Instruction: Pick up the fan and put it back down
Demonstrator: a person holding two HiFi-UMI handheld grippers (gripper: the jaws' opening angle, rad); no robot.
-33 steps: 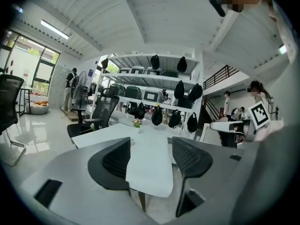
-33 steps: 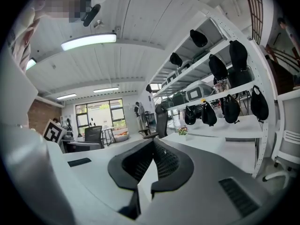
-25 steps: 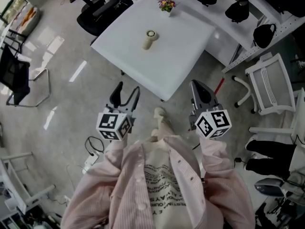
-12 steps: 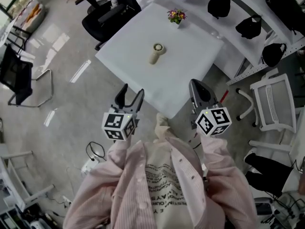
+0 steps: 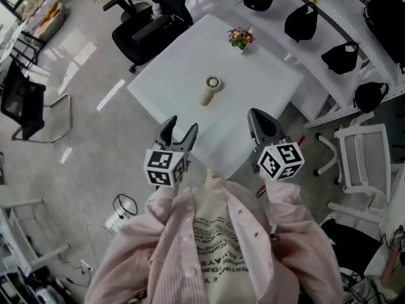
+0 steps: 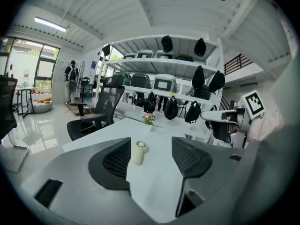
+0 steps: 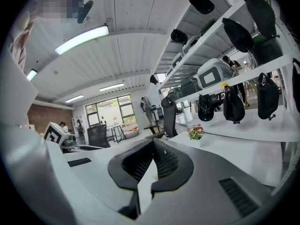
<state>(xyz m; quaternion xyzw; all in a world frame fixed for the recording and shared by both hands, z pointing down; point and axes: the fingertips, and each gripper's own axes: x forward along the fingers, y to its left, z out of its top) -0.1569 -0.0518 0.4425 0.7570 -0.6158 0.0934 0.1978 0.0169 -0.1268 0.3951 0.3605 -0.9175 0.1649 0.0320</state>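
Note:
The fan (image 5: 211, 90) is a small cream handheld one lying in the middle of the white table (image 5: 266, 87); nothing touches it. My left gripper (image 5: 180, 126) hovers at the table's near edge, open and empty, well short of the fan. In the left gripper view the fan (image 6: 138, 152) shows between the spread jaws of the left gripper (image 6: 151, 150), far ahead. My right gripper (image 5: 258, 118) is over the near edge further right, its jaws together and holding nothing. The right gripper view shows that gripper (image 7: 152, 145) with its tips meeting; the fan is not visible there.
A small flower pot (image 5: 240, 38) stands at the table's far side. A black office chair (image 5: 152, 24) sits beyond the table's left corner. White shelving (image 5: 316, 37) carries several black bags. A white chair (image 5: 361, 163) stands to the right, a black frame chair (image 5: 22, 100) on the left.
The person has stepped toward the table, so both grippers now reach its near edge. The fan lies where it was. The jaws' states are unchanged.

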